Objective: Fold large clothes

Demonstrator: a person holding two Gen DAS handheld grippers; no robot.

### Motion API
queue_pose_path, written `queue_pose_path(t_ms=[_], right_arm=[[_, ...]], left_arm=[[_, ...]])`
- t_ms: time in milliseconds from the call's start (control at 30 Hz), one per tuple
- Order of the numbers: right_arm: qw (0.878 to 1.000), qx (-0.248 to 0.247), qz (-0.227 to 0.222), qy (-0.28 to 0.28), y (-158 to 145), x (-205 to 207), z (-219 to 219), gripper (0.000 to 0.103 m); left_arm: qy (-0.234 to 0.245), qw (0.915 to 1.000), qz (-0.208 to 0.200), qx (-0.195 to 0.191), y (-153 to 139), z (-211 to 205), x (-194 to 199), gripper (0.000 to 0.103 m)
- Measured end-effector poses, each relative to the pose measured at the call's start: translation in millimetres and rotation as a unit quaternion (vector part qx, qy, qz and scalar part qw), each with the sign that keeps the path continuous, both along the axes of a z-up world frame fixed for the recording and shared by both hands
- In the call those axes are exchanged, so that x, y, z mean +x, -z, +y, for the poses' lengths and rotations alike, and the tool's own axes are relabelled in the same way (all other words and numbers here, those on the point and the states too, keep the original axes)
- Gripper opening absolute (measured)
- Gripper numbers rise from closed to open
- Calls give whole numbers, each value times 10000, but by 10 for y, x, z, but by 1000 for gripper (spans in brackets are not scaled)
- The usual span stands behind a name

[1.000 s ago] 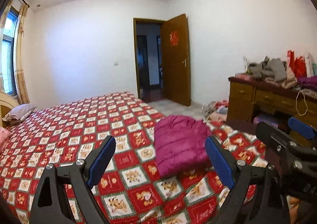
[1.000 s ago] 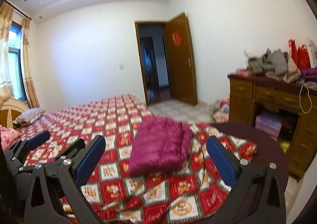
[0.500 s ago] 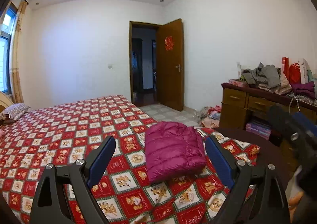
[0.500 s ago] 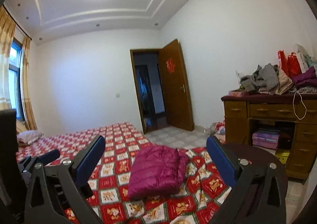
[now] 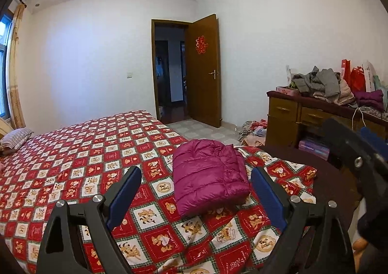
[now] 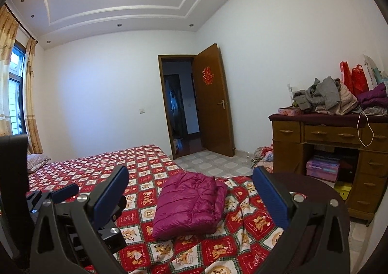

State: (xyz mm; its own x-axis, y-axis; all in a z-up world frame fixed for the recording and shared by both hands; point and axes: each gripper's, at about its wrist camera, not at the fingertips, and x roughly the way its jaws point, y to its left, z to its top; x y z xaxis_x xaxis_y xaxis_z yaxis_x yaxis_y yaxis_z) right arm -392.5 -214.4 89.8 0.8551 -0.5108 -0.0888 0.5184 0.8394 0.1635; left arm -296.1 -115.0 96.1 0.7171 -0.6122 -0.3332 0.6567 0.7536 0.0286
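Left wrist view: right tongs [image 5: 363, 143] cut off; both tongs wide, folded jacket [image 5: 208, 174] free.

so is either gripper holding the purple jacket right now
No: the purple jacket lies folded on the bed, and both the left gripper and right gripper are open and empty.

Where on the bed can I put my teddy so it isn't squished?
The bedspread lies bare between the folded purple jacket and the pillow. More bare quilt sits in front of the jacket. The dresser top is crowded with a clothes heap and red bags.
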Motion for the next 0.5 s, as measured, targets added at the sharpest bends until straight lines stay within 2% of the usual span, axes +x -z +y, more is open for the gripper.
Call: queue_pose_path(t_ms=[500], right_arm=[[10000,29,30,-23,-25,10,-51,103]], left_arm=[[-77,10000,27,-23,1,38,30,92]])
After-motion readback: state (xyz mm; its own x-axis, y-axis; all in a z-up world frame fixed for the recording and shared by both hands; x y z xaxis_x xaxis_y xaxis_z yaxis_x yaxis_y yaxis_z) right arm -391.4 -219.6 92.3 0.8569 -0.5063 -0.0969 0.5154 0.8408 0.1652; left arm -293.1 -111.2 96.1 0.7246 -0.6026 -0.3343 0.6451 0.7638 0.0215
